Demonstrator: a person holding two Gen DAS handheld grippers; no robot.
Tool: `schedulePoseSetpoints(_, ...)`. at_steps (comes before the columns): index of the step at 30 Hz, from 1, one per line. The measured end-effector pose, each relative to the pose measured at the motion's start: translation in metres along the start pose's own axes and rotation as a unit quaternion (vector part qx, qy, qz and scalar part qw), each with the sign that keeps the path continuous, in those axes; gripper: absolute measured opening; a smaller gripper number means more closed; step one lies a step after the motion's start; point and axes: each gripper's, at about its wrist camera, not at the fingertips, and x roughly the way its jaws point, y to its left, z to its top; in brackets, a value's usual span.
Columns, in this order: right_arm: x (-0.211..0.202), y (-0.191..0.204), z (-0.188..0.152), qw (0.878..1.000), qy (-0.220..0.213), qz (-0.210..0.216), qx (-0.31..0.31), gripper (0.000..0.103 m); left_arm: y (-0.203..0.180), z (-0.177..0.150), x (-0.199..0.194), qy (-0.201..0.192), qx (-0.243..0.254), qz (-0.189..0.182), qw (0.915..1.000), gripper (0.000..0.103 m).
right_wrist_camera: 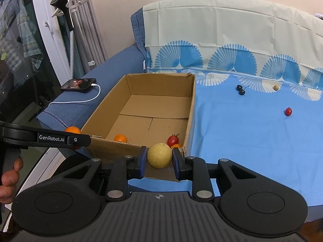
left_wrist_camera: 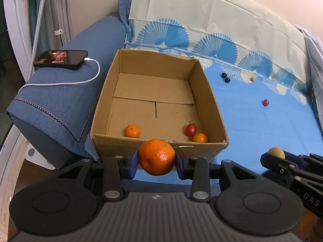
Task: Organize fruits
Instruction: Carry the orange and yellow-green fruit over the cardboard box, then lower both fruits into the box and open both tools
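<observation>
My left gripper is shut on a large mandarin, held just in front of the near wall of the open cardboard box. Inside the box lie a small orange, a red tomato and another small orange. My right gripper is shut on a pale yellow round fruit at the box's near right corner. It also shows at the right of the left wrist view as the right gripper. On the blue cloth lie two dark cherries, a small beige fruit and a red cherry tomato.
A phone on a white charging cable rests on the blue sofa arm left of the box. A patterned cloth covers the sofa back. A person's hand grips the left tool's handle.
</observation>
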Motion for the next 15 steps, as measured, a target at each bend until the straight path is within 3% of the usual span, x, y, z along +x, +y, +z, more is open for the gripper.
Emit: schedulePoseSetpoints(15, 0.029, 0.007, 0.015, 1.000, 0.012, 0.006, -0.014, 0.027, 0.014, 0.021, 0.022, 0.000, -0.004, 0.005, 1.0000, 0.042)
